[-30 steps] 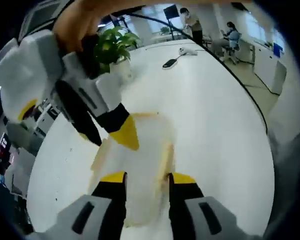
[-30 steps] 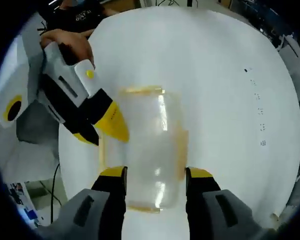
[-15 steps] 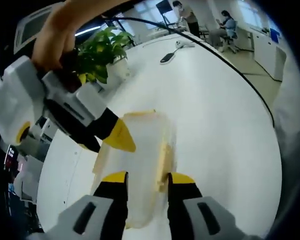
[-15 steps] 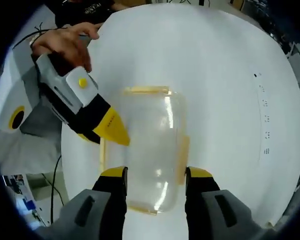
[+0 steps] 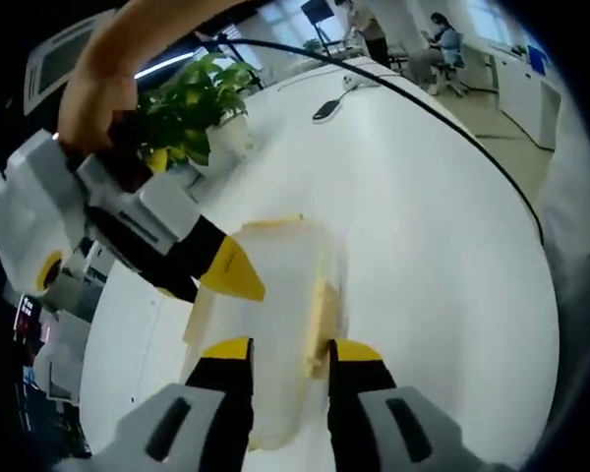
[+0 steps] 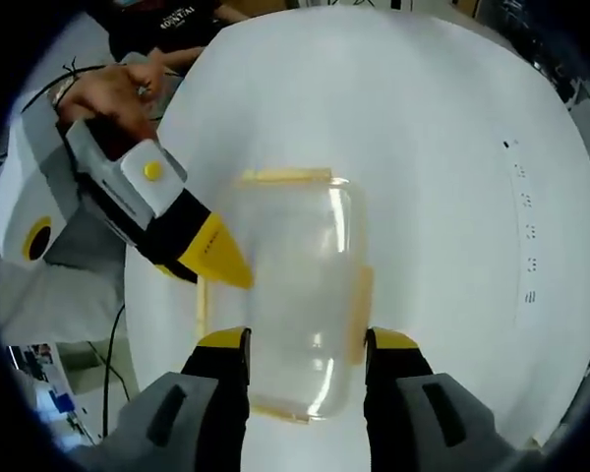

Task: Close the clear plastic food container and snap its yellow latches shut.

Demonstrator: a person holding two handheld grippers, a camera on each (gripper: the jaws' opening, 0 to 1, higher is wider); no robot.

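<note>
Lid looks seated on the clear container (image 6: 295,285), which lies flat on the white table (image 6: 442,128), so closing seems done. In the right gripper view, the left gripper (image 6: 221,265) has its yellow tip at the container's left edge. The yellow latches (image 6: 358,313) look flared outward, so we judge them unsnapped, though glare hides it. The right gripper (image 6: 307,342) has its jaws spread over the near end. In the left gripper view that gripper's own jaws are spread too; contact unclear.

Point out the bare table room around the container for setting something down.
Bare white table lies beyond the clear container, toward the small black marks. In the left gripper view, it is free toward the black object. Crowded where the left gripper meets the container.
</note>
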